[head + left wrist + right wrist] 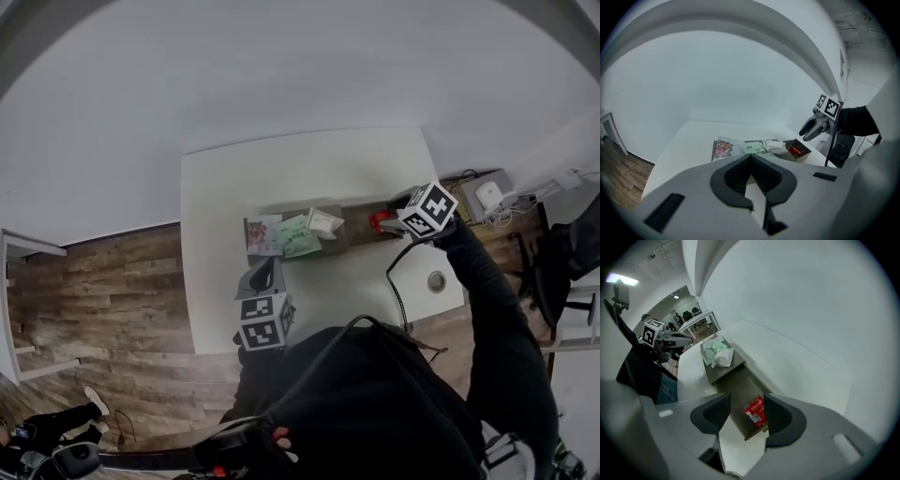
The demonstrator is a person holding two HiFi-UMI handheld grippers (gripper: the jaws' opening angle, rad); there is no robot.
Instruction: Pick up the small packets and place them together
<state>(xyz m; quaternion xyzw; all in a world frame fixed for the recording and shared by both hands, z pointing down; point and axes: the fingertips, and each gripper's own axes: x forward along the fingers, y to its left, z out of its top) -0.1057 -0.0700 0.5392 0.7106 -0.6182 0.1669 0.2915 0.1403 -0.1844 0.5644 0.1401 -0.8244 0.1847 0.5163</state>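
Red packet (pixel 754 411) sits well apart from the green-and-white pile (pixel 305 232): gathering seems unfinished. Right gripper (pixel 747 401) gapes wide, empty; left gripper (pixel 750 157) is closed, empty.

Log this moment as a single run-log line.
right gripper: jaws open over red packet on brown tray | left gripper: jaws shut, empty | green packet, white packet: together at tray's other end

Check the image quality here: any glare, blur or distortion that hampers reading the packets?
Head view: fisheye bends the table edges, the corners vignette dark, and the light is flat. Left gripper view: the green packet is small but legible, the left tongs soft. Right gripper view: a ceiling lamp flares at upper left; the red packet reads clearly.
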